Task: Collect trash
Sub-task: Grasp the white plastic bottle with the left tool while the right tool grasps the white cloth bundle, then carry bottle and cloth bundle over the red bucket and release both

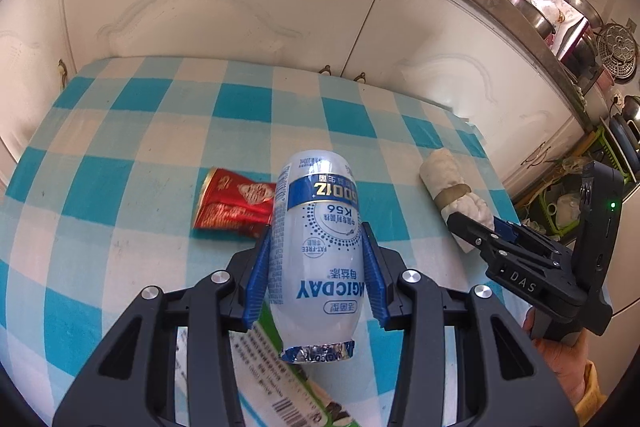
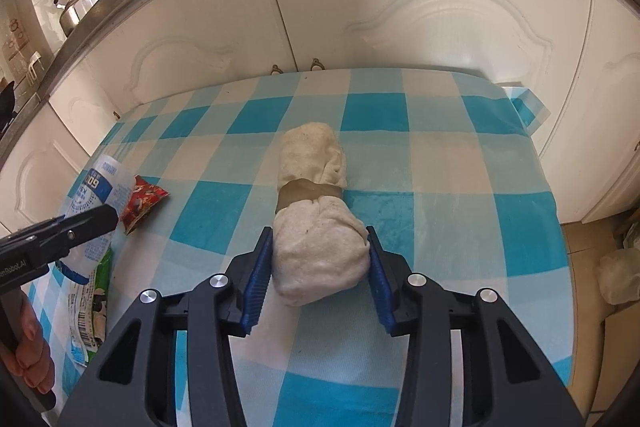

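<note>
My left claw (image 1: 318,267) is clenched on a white plastic drink bottle (image 1: 316,227), its blue pads pressing the bottle's two sides. The bottle points straight away from me along the fingers, its foil-sealed mouth toward me and its base toward the far edge of the tabletop (image 1: 120,131), which wears a blue and white checked cloth. It looks lifted clear of the cloth, though I cannot be sure.

My right claw (image 2: 320,267) has its pads against both flanks of a rolled off-white cloth bundle (image 2: 316,227) with a brown band around its middle. The bundle lies flat toward the right edge of the tabletop, its long axis running from me toward the far edge, in line with the fingers. I hold only its near end.

A crumpled red snack wrapper (image 1: 232,203) lies just beyond and left of the bottle, closer to my left claw. A green and white printed packet (image 1: 280,383) lies below the bottle at the near edge.

Both claws seem full, so I judge the wrapper must wait.
</note>
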Tool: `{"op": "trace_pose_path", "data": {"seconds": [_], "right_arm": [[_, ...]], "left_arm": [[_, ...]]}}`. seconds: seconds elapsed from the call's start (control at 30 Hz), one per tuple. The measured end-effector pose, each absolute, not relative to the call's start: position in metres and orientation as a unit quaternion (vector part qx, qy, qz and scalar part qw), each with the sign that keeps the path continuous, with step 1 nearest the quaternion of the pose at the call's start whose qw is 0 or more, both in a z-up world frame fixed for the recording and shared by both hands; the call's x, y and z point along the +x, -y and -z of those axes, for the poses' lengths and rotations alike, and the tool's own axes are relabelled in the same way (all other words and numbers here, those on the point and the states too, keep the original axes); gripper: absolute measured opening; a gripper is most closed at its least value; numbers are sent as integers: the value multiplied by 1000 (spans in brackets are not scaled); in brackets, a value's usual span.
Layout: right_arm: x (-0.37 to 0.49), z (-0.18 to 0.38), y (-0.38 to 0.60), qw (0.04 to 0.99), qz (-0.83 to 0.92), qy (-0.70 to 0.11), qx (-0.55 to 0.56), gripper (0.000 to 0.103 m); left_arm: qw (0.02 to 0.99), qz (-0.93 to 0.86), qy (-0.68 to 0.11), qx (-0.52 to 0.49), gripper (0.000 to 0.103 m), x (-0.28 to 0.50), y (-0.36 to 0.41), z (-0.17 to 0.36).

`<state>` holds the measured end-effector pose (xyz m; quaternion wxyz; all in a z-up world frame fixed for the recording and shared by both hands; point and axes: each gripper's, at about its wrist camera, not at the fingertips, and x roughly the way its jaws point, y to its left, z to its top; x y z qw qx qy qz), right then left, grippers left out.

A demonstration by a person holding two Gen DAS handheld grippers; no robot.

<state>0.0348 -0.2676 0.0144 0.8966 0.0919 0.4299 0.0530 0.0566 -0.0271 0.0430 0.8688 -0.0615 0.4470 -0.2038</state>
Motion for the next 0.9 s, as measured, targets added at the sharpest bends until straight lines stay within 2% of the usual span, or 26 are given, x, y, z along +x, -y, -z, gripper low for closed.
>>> {"op": "trace_pose_path", "data": {"seconds": [0.57,0.9], "right_arm": [[-46,-38,230,902,-67,-406,131,44],[-93,-50,189,902,-84,-407,114,43]], "left_arm": [[874,172,-440,-119,44,-2,-63,-46],[876,145,-437,-146,44,-46,-128,-42]]}}
